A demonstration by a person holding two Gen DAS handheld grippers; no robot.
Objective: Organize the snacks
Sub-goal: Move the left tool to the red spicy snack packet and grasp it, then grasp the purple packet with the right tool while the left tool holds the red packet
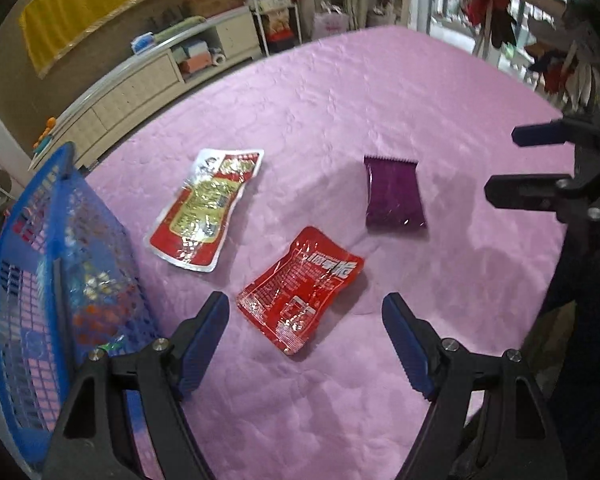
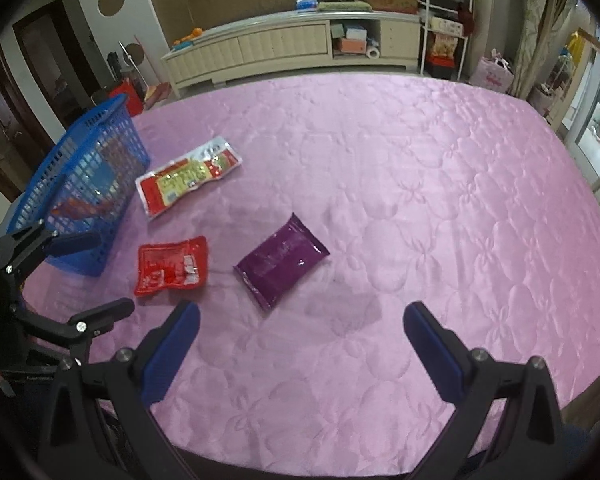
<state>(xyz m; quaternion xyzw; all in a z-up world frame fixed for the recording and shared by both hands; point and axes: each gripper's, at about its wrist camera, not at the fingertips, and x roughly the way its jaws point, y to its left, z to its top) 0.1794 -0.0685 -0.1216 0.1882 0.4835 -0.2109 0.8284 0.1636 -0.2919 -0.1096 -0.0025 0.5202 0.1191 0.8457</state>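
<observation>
Three snack packs lie on the pink quilted cloth (image 1: 340,100). A small red pouch (image 1: 300,290) (image 2: 171,265) sits just ahead of my left gripper (image 1: 306,312), which hangs open above it with nothing between its blue pads. A purple packet (image 1: 394,194) (image 2: 281,265) lies further right, ahead and left of my open right gripper (image 2: 302,318). A long red and yellow pack (image 1: 206,208) (image 2: 188,176) rests beside the blue mesh basket (image 1: 28,280) (image 2: 80,184), which holds several snacks.
The right gripper's fingers (image 1: 540,164) show at the right edge of the left wrist view; the left gripper's fingers (image 2: 76,280) show at the left edge of the right wrist view. A low cream cabinet (image 2: 292,48) and a white rack (image 2: 444,16) stand beyond the cloth.
</observation>
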